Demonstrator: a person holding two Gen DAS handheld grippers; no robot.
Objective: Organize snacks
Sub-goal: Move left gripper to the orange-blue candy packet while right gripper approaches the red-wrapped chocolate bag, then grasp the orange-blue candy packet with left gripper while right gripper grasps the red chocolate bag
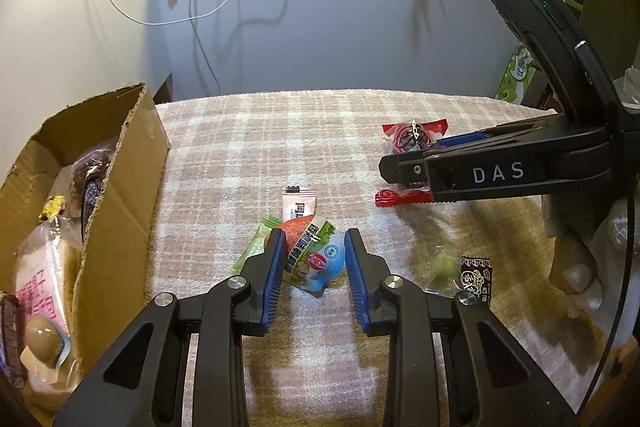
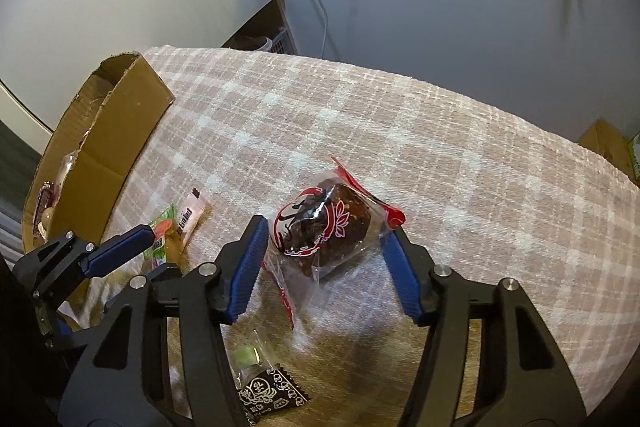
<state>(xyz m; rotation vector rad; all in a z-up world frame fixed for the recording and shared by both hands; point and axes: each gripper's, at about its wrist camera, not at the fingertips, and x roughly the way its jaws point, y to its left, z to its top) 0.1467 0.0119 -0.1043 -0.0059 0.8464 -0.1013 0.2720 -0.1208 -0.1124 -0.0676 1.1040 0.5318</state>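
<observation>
While straddling a glossy, rounded snack packet (image 1: pixel 314 259) on the woven plaid cloth (image 1: pixel 320 131), left gripper (image 1: pixel 314 281): ribbed blue pads partly open, right pad clear. Right gripper (image 2: pixel 324 271): half open around a crinkly clear-wrapped brown cake (image 2: pixel 326 231), not pinching. Corrugated cardboard box (image 1: pixel 120 187) at left.

My left gripper (image 1: pixel 313 275) straddles a blue-and-green snack pack (image 1: pixel 314 259) lying on the plaid cloth; my right gripper (image 2: pixel 326 267) straddles a clear, red-trimmed packet of dark cake (image 2: pixel 324 231). Neither looks pinched.
</observation>
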